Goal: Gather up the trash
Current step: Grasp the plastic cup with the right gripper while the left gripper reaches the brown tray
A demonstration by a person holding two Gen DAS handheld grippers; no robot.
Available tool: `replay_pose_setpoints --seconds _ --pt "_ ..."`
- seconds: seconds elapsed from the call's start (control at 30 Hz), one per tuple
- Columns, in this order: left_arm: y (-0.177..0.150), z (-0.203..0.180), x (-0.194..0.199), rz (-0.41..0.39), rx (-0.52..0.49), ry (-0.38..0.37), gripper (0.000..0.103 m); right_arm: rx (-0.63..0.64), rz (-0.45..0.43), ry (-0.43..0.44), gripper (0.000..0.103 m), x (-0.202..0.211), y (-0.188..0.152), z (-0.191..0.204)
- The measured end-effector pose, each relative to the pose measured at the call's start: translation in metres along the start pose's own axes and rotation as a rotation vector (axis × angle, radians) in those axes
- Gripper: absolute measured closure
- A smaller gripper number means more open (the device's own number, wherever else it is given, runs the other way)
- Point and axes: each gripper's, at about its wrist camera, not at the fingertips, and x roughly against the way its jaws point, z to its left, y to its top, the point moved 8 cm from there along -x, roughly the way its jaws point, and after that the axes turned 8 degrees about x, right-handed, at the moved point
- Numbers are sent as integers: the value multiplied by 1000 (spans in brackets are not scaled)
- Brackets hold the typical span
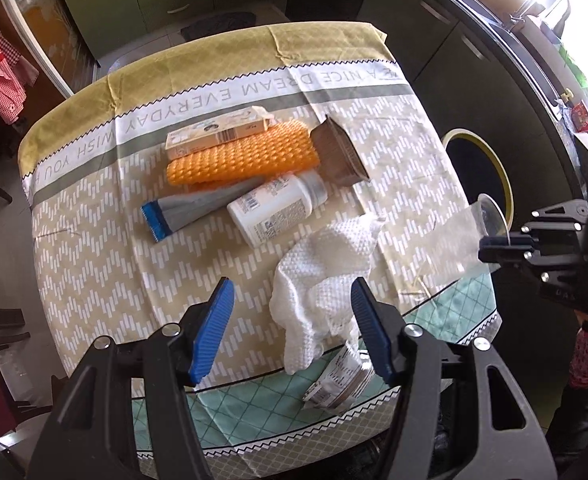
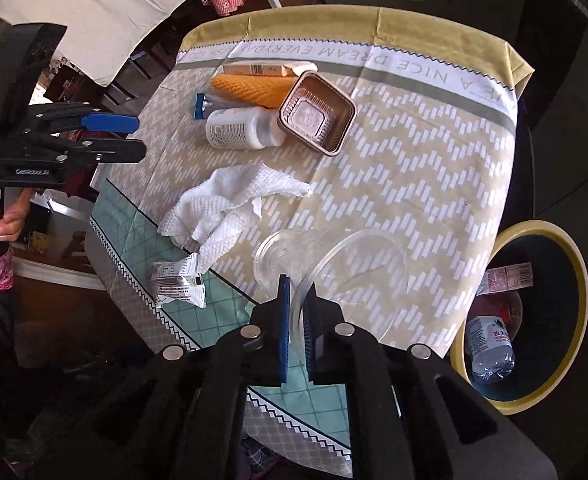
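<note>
My right gripper (image 2: 297, 288) is shut on the rim of a clear plastic cup (image 2: 334, 264) and holds it tilted over the table's near right edge; the cup also shows in the left wrist view (image 1: 470, 236). My left gripper (image 1: 291, 300) is open and empty above a crumpled white paper towel (image 1: 326, 276). A small silver wrapper (image 1: 338, 380) lies under the towel's near end. Farther back lie a white pill bottle (image 1: 277, 208), a grey tube (image 1: 197, 210), an orange mesh sleeve (image 1: 241, 158), a cardboard box (image 1: 217, 132) and a brown plastic tray (image 1: 338, 152).
A yellow-rimmed dark bin (image 2: 534, 312) stands on the floor to the right of the table, with a crushed water bottle (image 2: 490, 348) and other trash inside. The patterned tablecloth (image 1: 93, 264) covers the table. Dark cabinets line the right side.
</note>
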Motion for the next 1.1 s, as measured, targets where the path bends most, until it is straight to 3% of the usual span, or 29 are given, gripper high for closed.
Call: replay_pose_setpoints --seconds 0.3,0.63,0.8,0.97,1.1 --pt "69 -37 -54 72 125 -55 45 -35 -34 -49 96 29 -33 -9" --pt "92 -51 -78 103 177 -80 60 -74 -49 -42 96 32 -58 -29" --pt "94 -55 -86 126 181 -72 70 -70 -49 -32 96 27 -58 -29" --pt "96 -53 -93 130 193 -58 93 -69 -47 -37 96 26 -62 -30" --pt "98 -53 -92 118 189 -60 99 -83 -56 -41 96 28 -65 -34"
